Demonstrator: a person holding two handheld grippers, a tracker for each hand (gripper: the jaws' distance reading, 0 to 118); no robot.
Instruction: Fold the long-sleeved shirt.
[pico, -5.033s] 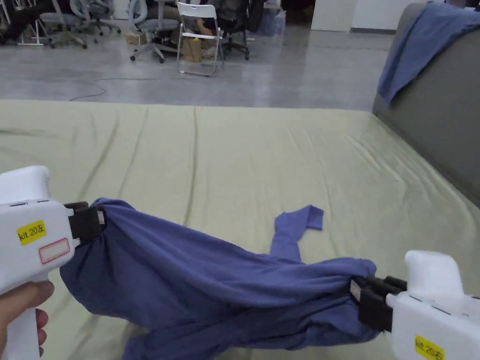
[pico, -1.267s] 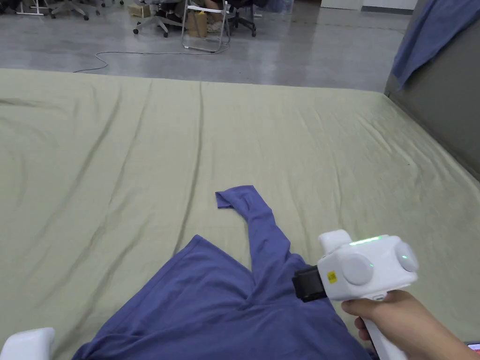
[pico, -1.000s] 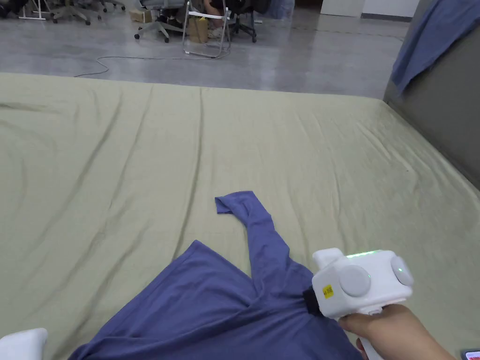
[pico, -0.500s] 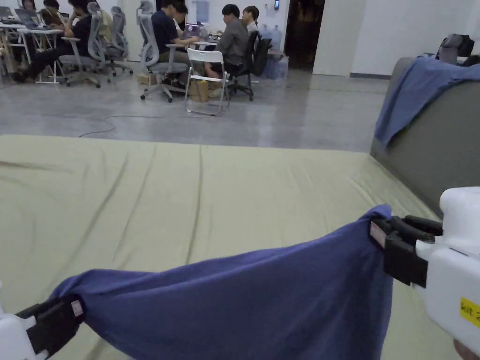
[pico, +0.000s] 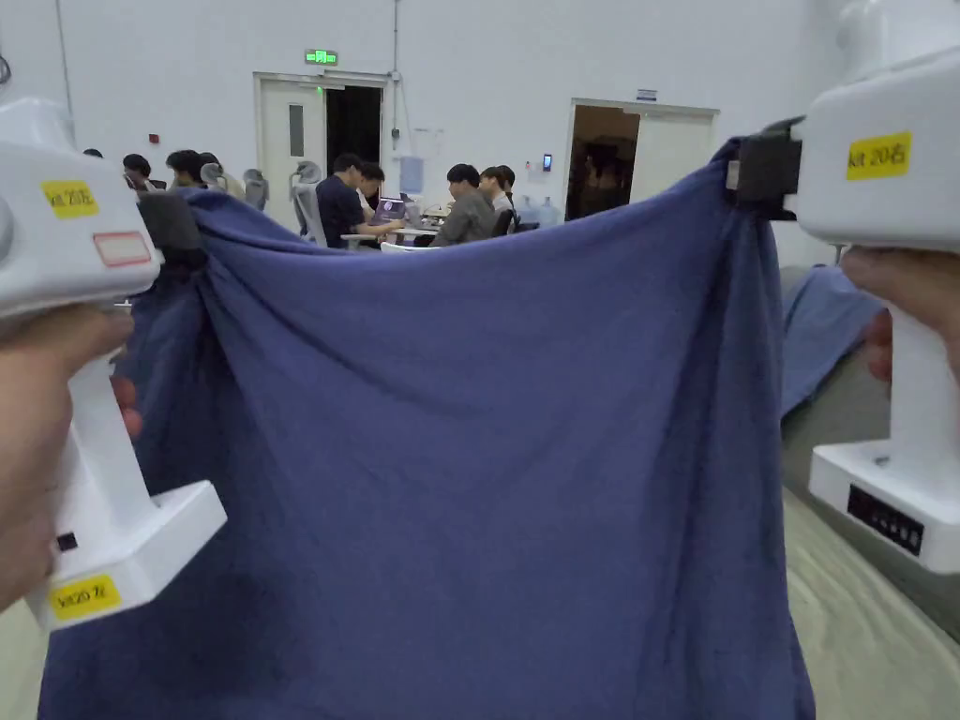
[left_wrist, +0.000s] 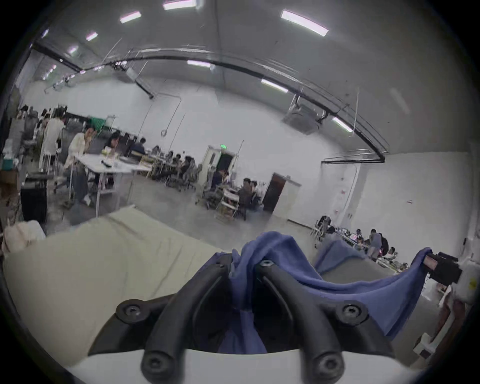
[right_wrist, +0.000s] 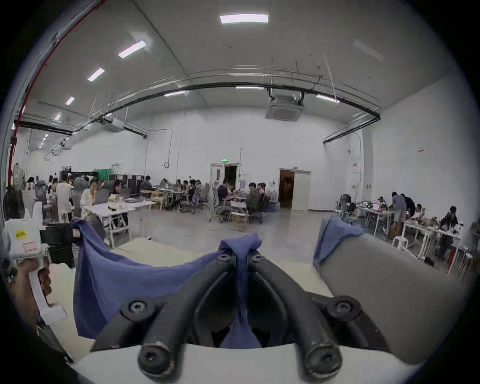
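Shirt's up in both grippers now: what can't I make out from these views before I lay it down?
- Sleeves: in the head view the spread body of the shirt hides them.
- Hem: cut off by the head view's bottom edge.
- Bed sheet: mostly hidden behind the shirt in the head view.
- Which part the left gripper and right gripper pinch: bunched cloth hides it.

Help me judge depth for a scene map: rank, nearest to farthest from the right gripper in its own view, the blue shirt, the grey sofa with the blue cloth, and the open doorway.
1. Blue shirt, clamped in the right gripper.
2. Grey sofa, close right.
3. Doorway, far wall.
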